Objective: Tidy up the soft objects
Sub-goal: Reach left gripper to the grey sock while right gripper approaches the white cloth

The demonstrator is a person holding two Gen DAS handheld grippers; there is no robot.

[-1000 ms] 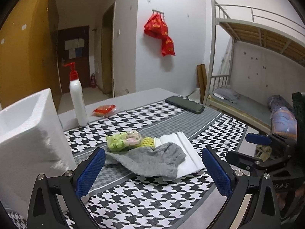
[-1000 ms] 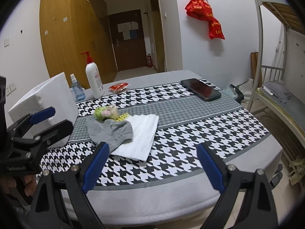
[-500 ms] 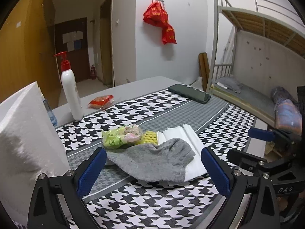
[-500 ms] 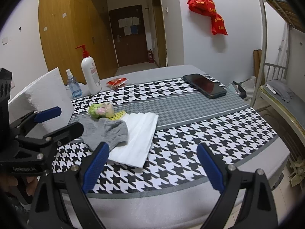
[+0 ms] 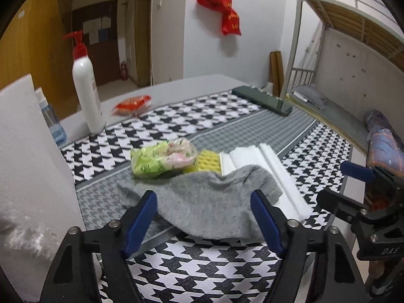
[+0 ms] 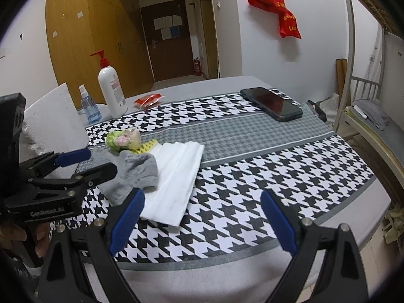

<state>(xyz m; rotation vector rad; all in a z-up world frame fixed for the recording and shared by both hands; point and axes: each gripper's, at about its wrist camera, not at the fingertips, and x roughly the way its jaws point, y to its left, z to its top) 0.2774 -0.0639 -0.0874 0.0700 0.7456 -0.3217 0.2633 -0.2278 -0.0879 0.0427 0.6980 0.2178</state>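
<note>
A grey sock [image 5: 209,202] [image 6: 133,174] lies partly on a folded white cloth [image 5: 265,166] [image 6: 176,176] on the houndstooth table. Behind it sit a yellow sponge [image 5: 208,162] [image 6: 147,144] and a green-pink plastic packet [image 5: 164,159] [image 6: 122,139]. My left gripper [image 5: 204,219] [image 6: 85,162] is open, its blue pads on either side of the sock's near part, close over it. My right gripper [image 6: 202,224] [image 5: 353,184] is open and empty, above the table's front edge right of the cloth.
A white foam box [image 5: 27,166] [image 6: 50,123] stands at the left. A pump bottle [image 5: 85,88] [image 6: 111,91], a small spray bottle [image 6: 88,106], a red packet [image 5: 132,103] [image 6: 147,99] and a phone [image 5: 262,99] [image 6: 272,103] sit farther back. A bunk bed [image 5: 341,50] is at the right.
My left gripper has moved forward and down to the sock, and its jaws have narrowed around it. My right gripper has shifted slightly closer to the table.
</note>
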